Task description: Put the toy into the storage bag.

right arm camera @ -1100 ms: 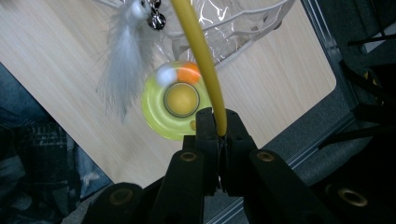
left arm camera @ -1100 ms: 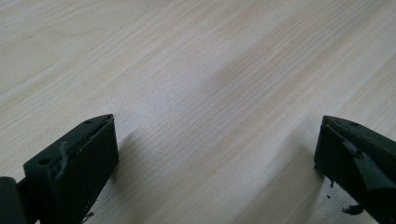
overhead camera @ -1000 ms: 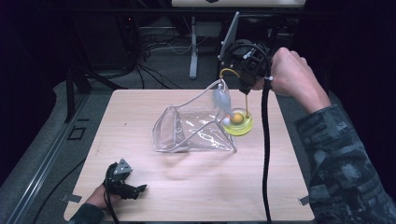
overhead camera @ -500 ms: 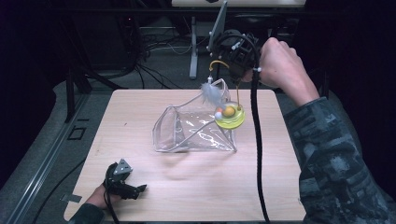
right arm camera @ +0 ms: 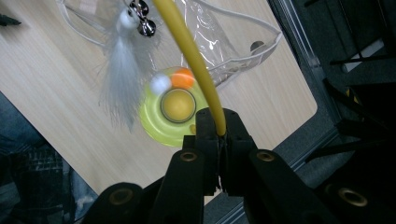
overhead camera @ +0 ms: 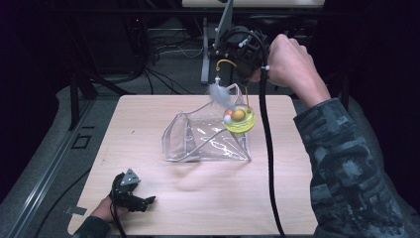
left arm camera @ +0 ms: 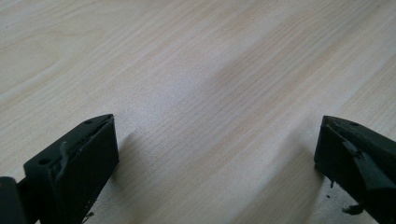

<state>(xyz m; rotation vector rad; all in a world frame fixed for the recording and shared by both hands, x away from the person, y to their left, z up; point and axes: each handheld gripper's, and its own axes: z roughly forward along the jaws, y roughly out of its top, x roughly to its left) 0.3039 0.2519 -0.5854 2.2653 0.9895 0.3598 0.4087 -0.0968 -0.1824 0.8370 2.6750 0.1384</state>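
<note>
A cat toy hangs in the air above the far right of the table: a yellow-green disc with orange and white balls, a curved yellow wire and a white feather with small bells. My right gripper is shut on the wire's stem, high over the table's far edge. Below the toy lies a clear plastic zip pouch, mouth open. My left gripper rests open on the wood at the near left, nothing between its jaws.
The light wooden table has dark floor around it. Cables and a stand lie behind the far edge. A black cable trails from my right gripper down across the table's right side.
My right gripper has carried the toy up and toward the far edge, lifting the disc from the pouch's mouth into the air. The left gripper has stayed put.
</note>
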